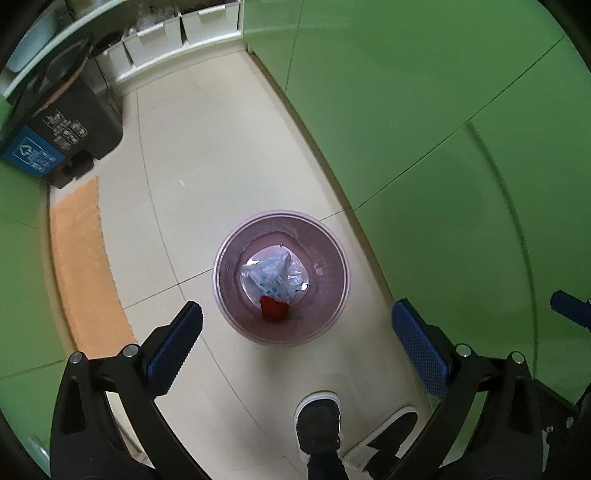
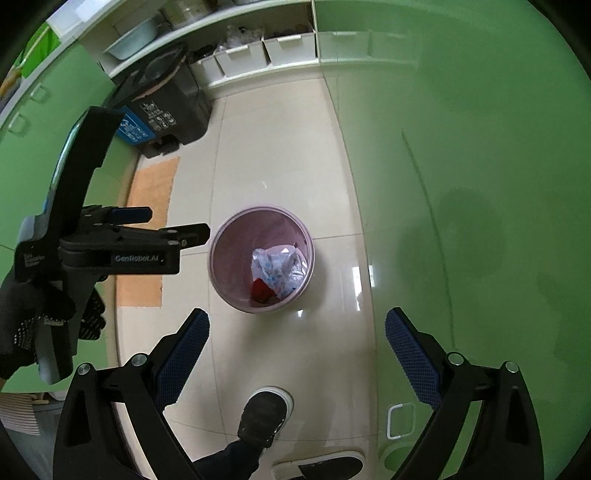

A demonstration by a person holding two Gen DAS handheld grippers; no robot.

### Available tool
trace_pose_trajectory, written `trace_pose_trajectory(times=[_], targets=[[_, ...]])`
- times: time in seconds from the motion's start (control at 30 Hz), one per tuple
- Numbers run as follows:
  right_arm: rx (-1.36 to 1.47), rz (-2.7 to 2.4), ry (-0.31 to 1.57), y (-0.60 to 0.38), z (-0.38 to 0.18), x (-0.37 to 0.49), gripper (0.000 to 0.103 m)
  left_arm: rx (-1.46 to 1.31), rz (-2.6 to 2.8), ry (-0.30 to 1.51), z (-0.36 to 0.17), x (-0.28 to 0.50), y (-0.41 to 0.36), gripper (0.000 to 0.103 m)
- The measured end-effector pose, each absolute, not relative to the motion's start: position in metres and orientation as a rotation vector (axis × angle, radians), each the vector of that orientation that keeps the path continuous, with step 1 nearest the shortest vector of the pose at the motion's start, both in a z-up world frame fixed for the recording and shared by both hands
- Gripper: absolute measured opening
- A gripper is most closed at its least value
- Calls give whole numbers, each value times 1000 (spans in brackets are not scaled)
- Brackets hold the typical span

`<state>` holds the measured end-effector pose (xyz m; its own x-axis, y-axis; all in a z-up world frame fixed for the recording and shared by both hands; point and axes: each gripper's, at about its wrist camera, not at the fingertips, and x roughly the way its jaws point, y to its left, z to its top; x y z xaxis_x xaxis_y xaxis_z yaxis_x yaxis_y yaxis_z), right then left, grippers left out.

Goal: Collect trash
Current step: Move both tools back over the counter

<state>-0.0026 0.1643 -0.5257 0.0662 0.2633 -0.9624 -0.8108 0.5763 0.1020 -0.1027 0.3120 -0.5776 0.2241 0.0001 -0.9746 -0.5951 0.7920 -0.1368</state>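
Note:
A round pink trash bin [image 1: 328, 291] stands on the tiled floor, seen from above. Inside lie a crumpled clear plastic wrapper with blue print [image 1: 275, 277] and a red piece of trash [image 1: 274, 308]. My left gripper [image 1: 295, 332] is open and empty, held above the bin's near side. In the right wrist view the same bin [image 2: 231, 266] holds the wrapper [image 2: 277, 269] and the red piece [image 2: 261, 290]. My right gripper [image 2: 297, 338] is open and empty, above the floor just in front of the bin. The left gripper's body [image 2: 122, 247] shows at the left of that view.
Green cabinet doors [image 1: 443, 129] run along the right, more green fronts on the left. An orange mat [image 1: 85, 266] lies on the floor at left. A black bin with a blue label [image 1: 62, 125] stands at the back left. White storage boxes [image 1: 177, 33] sit on a low shelf. The person's shoes [image 1: 319, 424] are below.

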Motion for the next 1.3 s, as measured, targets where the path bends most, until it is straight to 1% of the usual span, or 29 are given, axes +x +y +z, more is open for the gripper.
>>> trace_pose_trajectory(times=[0.1, 0.17, 0.3, 0.33, 0.43, 0.5, 0.63, 0.77, 0.9, 1.1, 1.3], targets=[[-538, 880, 1247, 168, -494, -6, 92, -546, 449, 1281, -535, -107, 308, 100], [-528, 886, 1232, 171, -467, -9, 92, -522, 453, 1264, -496, -112, 305, 100], [-495, 912, 1185, 173, -393, -17, 93, -499, 453, 1224, -423, -120, 302, 100], [-489, 917, 1177, 174, -380, -19, 97, -490, 452, 1211, -398, -123, 300, 100], [-458, 940, 1134, 173, -319, -31, 97, -465, 443, 1175, -339, -128, 294, 100], [-432, 953, 1115, 170, -289, -37, 97, -443, 438, 1146, -296, -131, 288, 100], [-388, 947, 1061, 150, -230, -41, 97, -405, 417, 1105, -235, -134, 271, 100], [-358, 889, 1004, 119, -183, -35, 97, -376, 371, 1075, -187, -129, 251, 100], [-323, 797, 967, 80, -152, -23, 97, -346, 303, 1041, -145, -116, 224, 100], [-262, 637, 924, 12, -117, -4, 97, -283, 193, 990, -105, -82, 184, 100], [-210, 496, 900, -59, -90, 9, 97, -202, 90, 984, -86, -47, 146, 100]])
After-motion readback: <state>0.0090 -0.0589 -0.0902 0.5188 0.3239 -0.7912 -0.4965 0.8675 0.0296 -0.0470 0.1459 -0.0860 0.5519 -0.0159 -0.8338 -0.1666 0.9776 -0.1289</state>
